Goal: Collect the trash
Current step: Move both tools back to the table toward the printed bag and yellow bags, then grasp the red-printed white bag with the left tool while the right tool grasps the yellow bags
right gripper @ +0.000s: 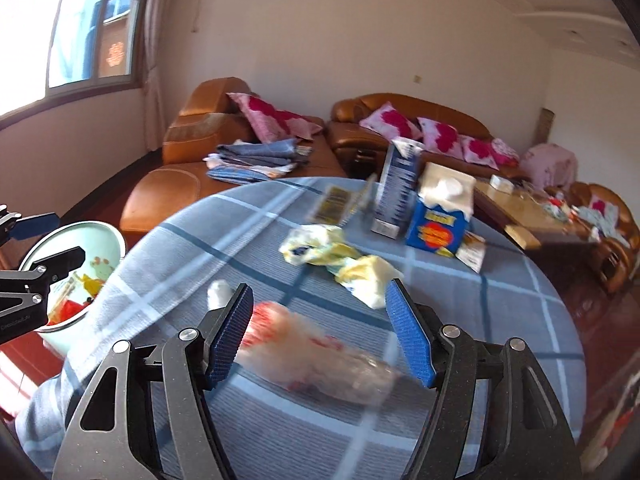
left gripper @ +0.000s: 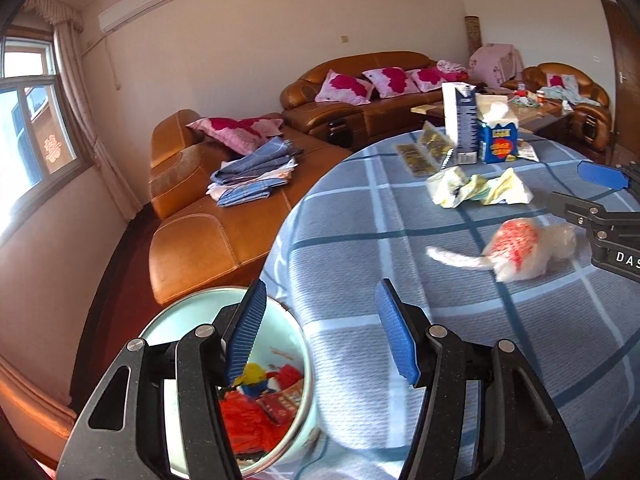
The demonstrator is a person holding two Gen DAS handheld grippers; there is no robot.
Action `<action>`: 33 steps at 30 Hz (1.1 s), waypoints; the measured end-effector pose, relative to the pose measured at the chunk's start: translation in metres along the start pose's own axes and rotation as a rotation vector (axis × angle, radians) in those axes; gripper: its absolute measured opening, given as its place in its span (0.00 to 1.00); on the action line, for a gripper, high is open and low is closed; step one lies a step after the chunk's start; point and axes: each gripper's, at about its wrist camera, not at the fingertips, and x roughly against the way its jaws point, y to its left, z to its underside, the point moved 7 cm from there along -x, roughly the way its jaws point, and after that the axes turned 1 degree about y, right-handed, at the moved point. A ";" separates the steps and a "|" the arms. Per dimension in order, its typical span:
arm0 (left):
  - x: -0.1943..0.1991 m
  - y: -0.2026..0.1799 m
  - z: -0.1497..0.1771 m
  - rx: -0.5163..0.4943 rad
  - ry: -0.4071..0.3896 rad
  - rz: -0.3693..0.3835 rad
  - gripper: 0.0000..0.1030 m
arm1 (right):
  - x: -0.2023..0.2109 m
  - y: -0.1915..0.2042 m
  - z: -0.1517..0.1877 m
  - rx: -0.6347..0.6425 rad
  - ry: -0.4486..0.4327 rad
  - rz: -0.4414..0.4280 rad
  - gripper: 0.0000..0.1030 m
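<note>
Left wrist view: left gripper (left gripper: pixel 322 330) spread wide, nothing between the pads, hanging over the table (left gripper: pixel 400 248) edge with one finger above the bin (left gripper: pixel 280 432). Bin partly blocked by the gripper body; red and yellow scraps inside, not identifiable. Plastic bag (left gripper: pixel 516 250) with red print lying on the checked cloth, blurred. Right gripper (left gripper: pixel 600 196) cut off at the frame edge, just beside the bag. Crumpled wrapper (left gripper: pixel 478 190) farther back, then a carton (left gripper: pixel 460 120) and a tissue box (left gripper: pixel 498 136). Sofa (left gripper: pixel 224 200) with folded cloth behind, window at left. Right wrist view: right gripper (right gripper: pixel 320 334) wide open, bag (right gripper: pixel 316 354) lying between the fingers, too smeared to tell contact. Wrapper (right gripper: pixel 340 258) ahead, bin (right gripper: pixel 102 240) beyond the table's left edge.
</note>
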 end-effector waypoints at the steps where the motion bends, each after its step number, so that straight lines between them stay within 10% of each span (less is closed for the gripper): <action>1: -0.001 -0.011 -0.005 -0.012 -0.009 0.020 0.55 | 0.001 -0.013 0.005 -0.021 0.008 0.025 0.67; 21: -0.042 -0.149 -0.026 -0.176 0.049 0.221 0.55 | 0.012 -0.092 0.033 -0.160 0.058 0.161 0.75; 27: -0.043 -0.162 -0.020 -0.204 0.072 0.304 0.24 | 0.010 -0.090 0.033 -0.161 0.062 0.150 0.77; 33: -0.025 -0.146 -0.028 -0.178 0.031 0.313 0.19 | 0.008 -0.086 0.027 -0.154 0.066 0.146 0.77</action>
